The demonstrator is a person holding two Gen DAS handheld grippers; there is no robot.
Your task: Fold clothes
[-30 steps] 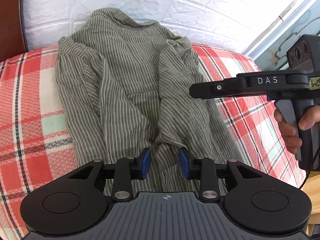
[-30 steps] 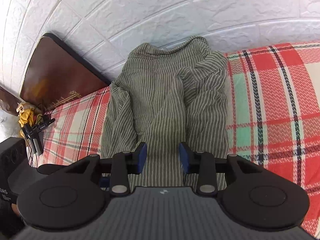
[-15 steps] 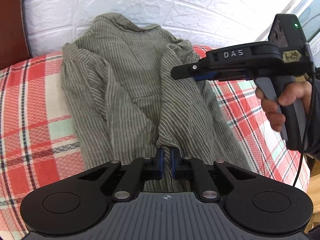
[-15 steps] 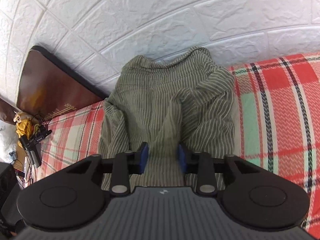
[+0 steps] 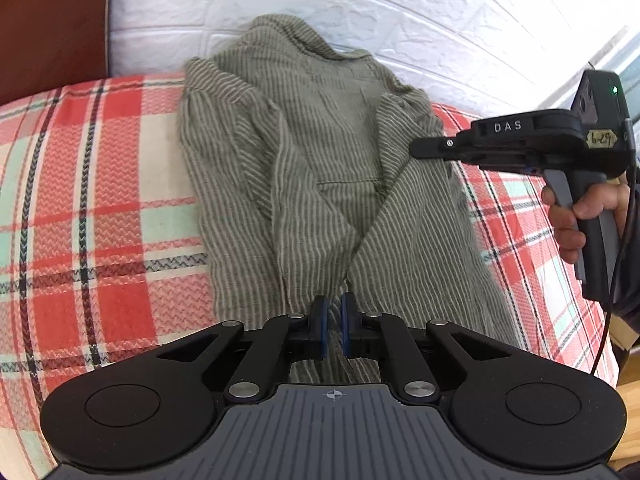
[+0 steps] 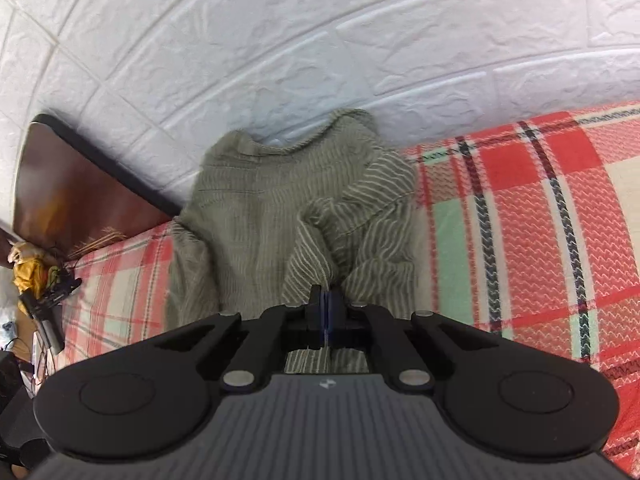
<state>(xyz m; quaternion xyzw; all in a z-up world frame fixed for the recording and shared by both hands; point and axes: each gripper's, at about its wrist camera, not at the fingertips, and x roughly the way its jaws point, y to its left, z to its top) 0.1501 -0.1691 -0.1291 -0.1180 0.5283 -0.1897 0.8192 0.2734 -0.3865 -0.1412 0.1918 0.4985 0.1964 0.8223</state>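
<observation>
Item: soft green pinstriped shirt [image 5: 320, 184], crumpled, frame ctr on zigzag-weave plaid blanket [image 5: 100, 208]; we've L gripper [image 5: 334, 330] & R gripper [image 6: 327, 314] both pinched on its fabric, lower ctr.

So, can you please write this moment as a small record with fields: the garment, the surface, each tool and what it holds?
garment: green striped shirt, lying collar toward the wall, both sleeves folded inward
surface: red plaid bed cover
backdrop: white brick-pattern wall
left tool: nearly closed, pinching the shirt's near edge
right tool: closed on a fold of the shirt's right-hand side, cloth drawn up into a ridge
person: one hand on the right tool's handle
fold stage: bottom-up fold not yet done
</observation>
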